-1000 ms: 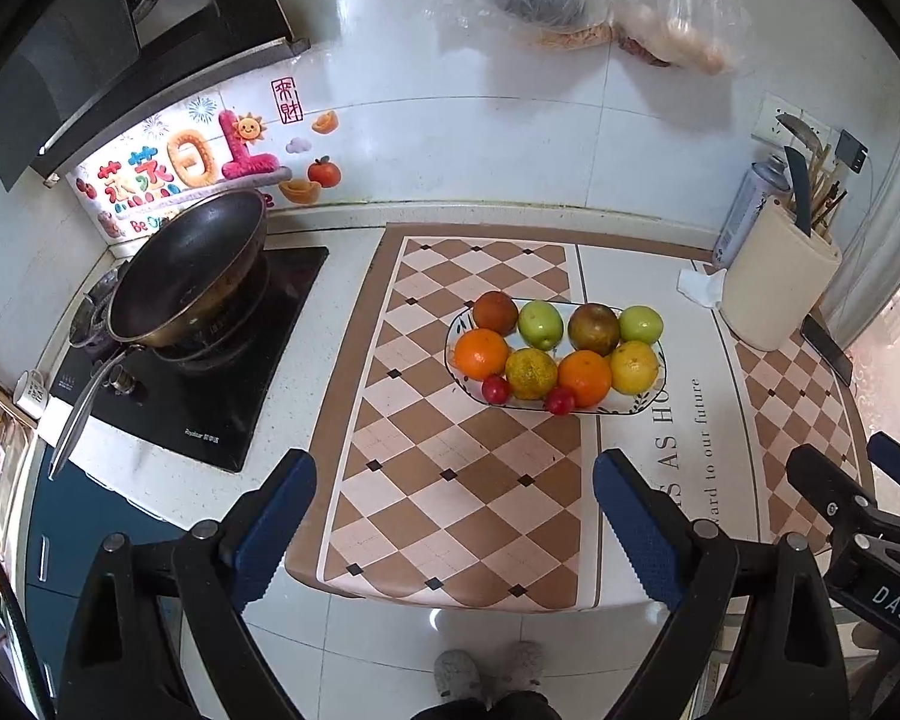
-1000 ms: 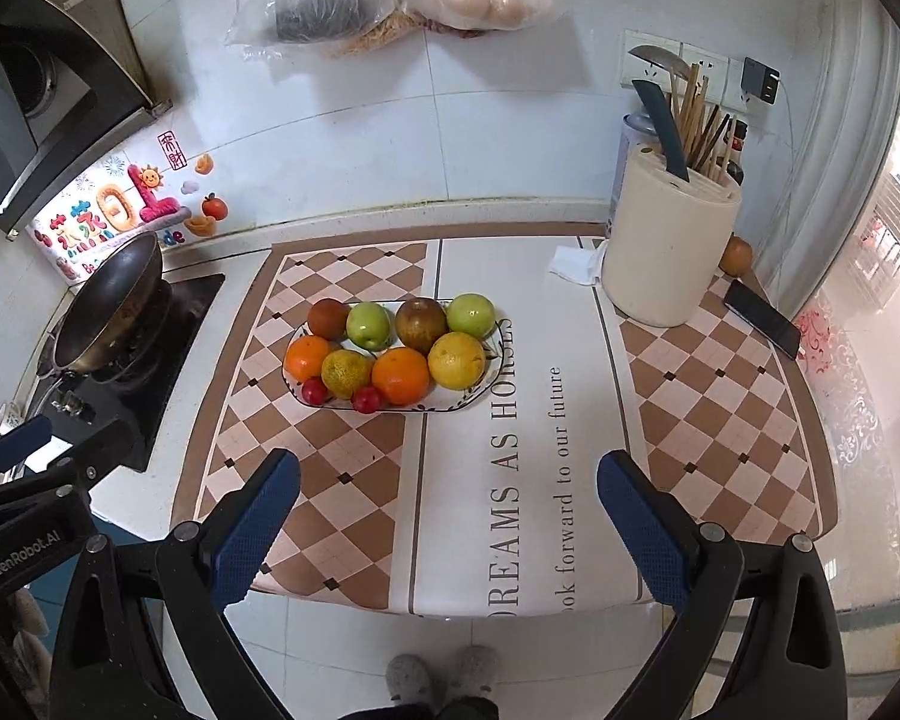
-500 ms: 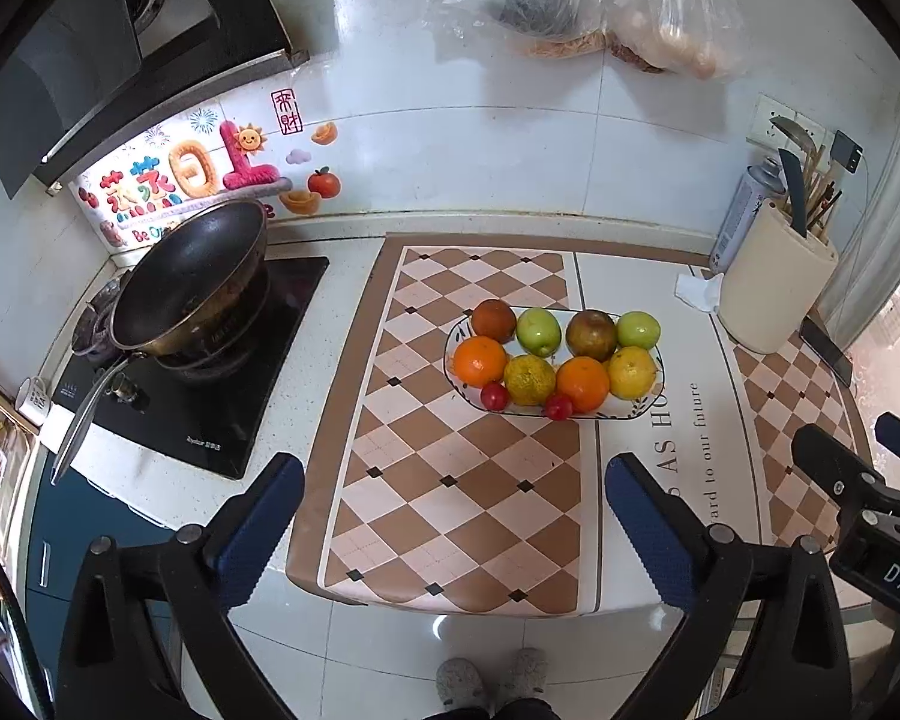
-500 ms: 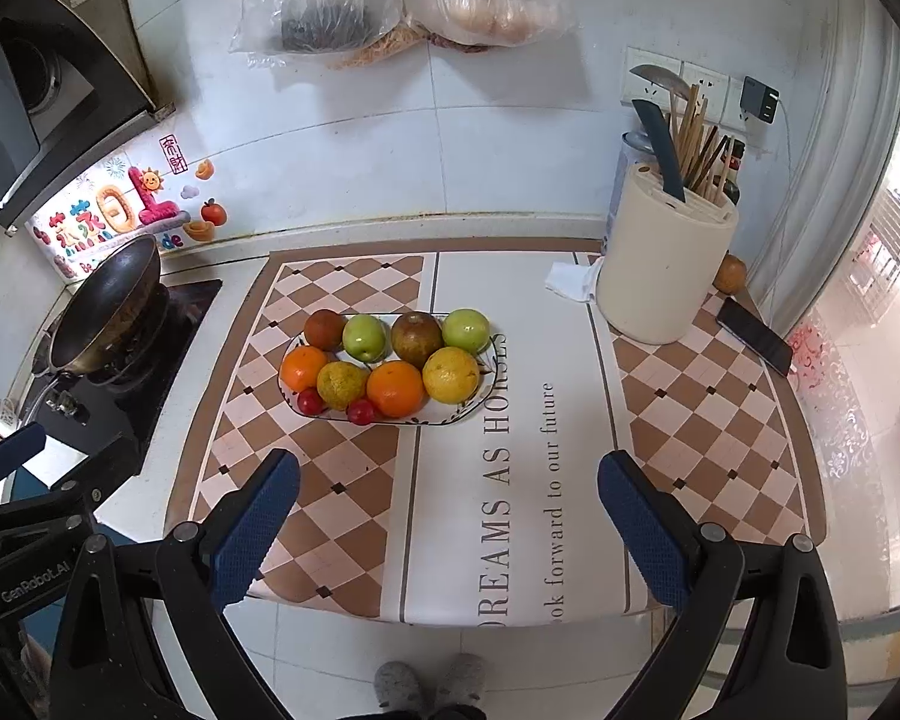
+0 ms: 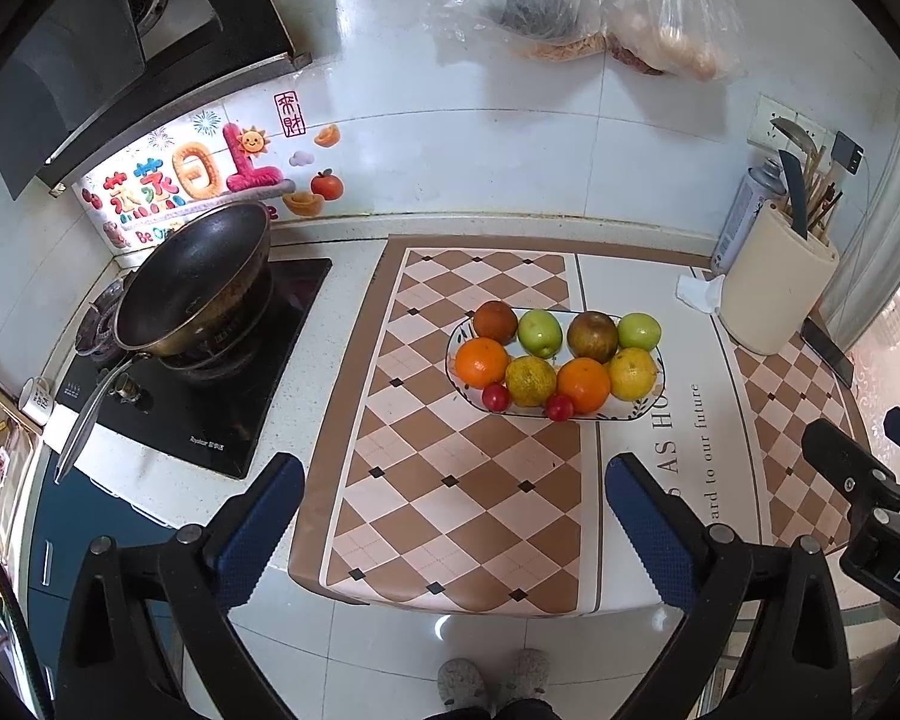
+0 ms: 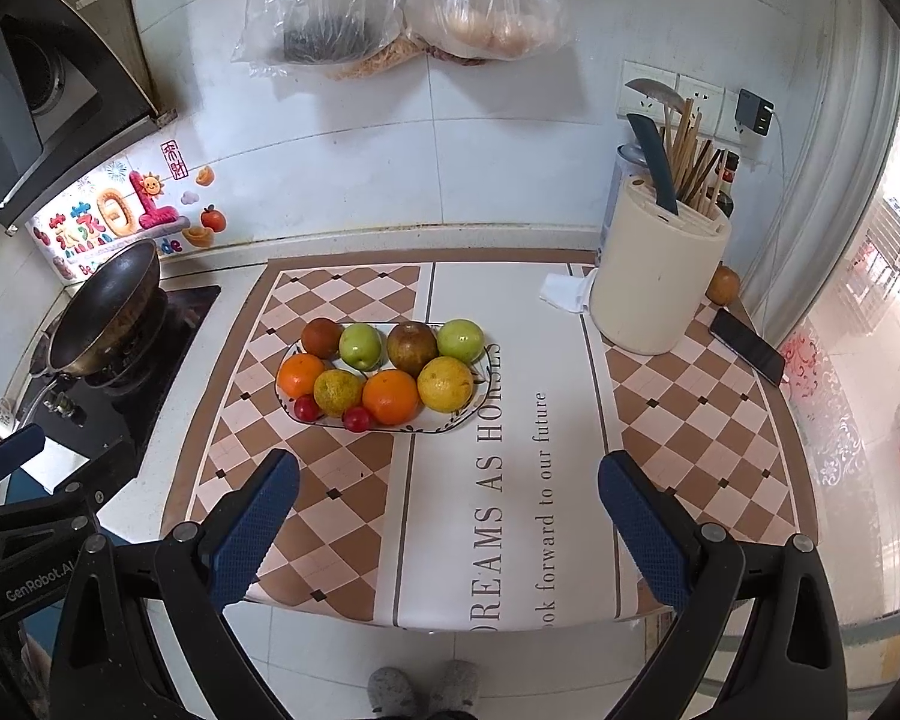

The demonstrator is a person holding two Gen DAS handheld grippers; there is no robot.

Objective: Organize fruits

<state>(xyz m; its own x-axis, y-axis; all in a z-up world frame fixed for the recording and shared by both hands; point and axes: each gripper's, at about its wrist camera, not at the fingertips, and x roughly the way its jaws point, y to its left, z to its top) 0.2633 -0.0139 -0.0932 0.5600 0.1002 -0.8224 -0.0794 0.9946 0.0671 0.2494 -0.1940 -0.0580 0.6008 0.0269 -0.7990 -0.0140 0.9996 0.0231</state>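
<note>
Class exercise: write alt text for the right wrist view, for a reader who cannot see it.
An oval plate of oranges, green apples, brown fruit and two small red fruits sits on a checkered counter mat, beyond the open, empty right gripper. A knife block stands right, a wok left.

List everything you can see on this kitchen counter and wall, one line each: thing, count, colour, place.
plate: one, white, on the mat.
oranges: two, orange, plate's front row.
yellow fruits: two, yellow-green, front row.
green apples: two, green, back row.
brown fruits: two, brown, back row.
small red fruits: two, red, plate's front edge.
mat: one, brown-white checked, on counter.
wok: one, black, on stove.
knife block: one, cream, right rear.
phone: one, black, right of the block.
bags: two, clear, on wall.
left tongs: blue pads, open.
right tongs: blue pads, open.
</note>
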